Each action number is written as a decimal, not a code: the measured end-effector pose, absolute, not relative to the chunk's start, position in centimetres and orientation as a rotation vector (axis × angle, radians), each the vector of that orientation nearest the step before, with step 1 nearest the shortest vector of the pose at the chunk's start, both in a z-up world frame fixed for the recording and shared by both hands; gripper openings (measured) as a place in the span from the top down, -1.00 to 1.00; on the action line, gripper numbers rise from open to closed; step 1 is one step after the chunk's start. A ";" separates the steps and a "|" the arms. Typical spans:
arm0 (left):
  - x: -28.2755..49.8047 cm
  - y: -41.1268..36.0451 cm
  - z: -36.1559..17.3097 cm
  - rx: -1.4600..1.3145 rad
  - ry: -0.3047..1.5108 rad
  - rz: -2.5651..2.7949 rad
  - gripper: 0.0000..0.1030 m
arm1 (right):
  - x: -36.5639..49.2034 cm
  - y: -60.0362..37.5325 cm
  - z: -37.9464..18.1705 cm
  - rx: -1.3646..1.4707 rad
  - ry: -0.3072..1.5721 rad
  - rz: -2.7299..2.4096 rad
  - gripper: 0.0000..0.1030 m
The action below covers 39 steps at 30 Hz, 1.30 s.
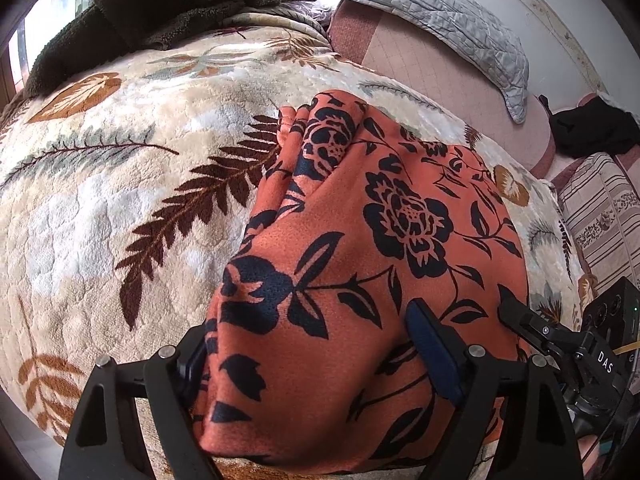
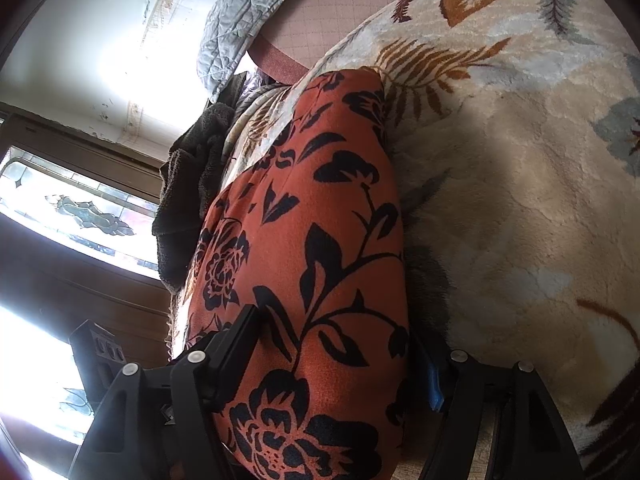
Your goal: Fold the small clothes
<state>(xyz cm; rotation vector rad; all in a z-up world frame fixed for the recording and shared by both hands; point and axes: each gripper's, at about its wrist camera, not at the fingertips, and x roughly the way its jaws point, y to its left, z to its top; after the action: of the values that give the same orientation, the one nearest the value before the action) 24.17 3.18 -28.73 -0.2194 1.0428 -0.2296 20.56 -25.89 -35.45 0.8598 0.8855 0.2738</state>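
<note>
An orange garment point(image 1: 360, 240) with a black flower print lies on a cream fleece blanket point(image 1: 120, 184) with leaf patterns. My left gripper point(image 1: 316, 344) stands wide open, its jaws on either side of the garment's near bunched edge, cloth between them. The right gripper point(image 1: 532, 324) shows at the garment's right edge in this view. In the right wrist view the garment point(image 2: 312, 248) runs away from the camera, and my right gripper point(image 2: 340, 344) is also open with a fold of the cloth between its jaws.
A dark fleece garment point(image 1: 160, 12) lies at the far end of the blanket point(image 2: 520, 184). A grey quilted pillow point(image 1: 440, 20) and pink bedding point(image 1: 420, 64) lie behind. A black cloth point(image 1: 592, 128) and a striped cloth point(image 1: 600, 208) are at right. A window point(image 2: 60, 208) is at left.
</note>
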 end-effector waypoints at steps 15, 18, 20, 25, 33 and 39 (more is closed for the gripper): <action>24.1 2.6 -28.4 -0.174 1.026 -0.221 -0.69 | 20.6 -25.8 -35.5 0.855 0.883 0.274 -0.38; 24.1 2.5 -28.4 -0.174 1.026 -0.222 -0.69 | 20.6 -25.8 -35.5 0.854 0.883 0.274 -0.38; 24.2 2.5 -28.4 -0.174 1.026 -0.222 -0.69 | 20.6 -25.8 -35.5 0.855 0.883 0.274 -0.38; 24.1 2.6 -28.6 -0.181 1.031 -0.224 -0.69 | 20.6 -25.8 -35.5 0.853 0.882 0.275 -0.38; 24.7 3.5 -29.5 -0.273 1.089 -0.268 -0.72 | 21.3 -26.1 -35.6 0.900 0.876 0.264 -0.42; 26.0 4.8 -30.3 -0.401 1.128 -0.344 -0.72 | 23.0 -26.2 -35.7 0.905 0.863 0.262 -0.44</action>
<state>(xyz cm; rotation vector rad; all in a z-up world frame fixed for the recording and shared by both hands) 25.97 4.80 -30.33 -0.4006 1.1276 -0.3436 23.03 -26.18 -35.67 0.9047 0.8626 0.2617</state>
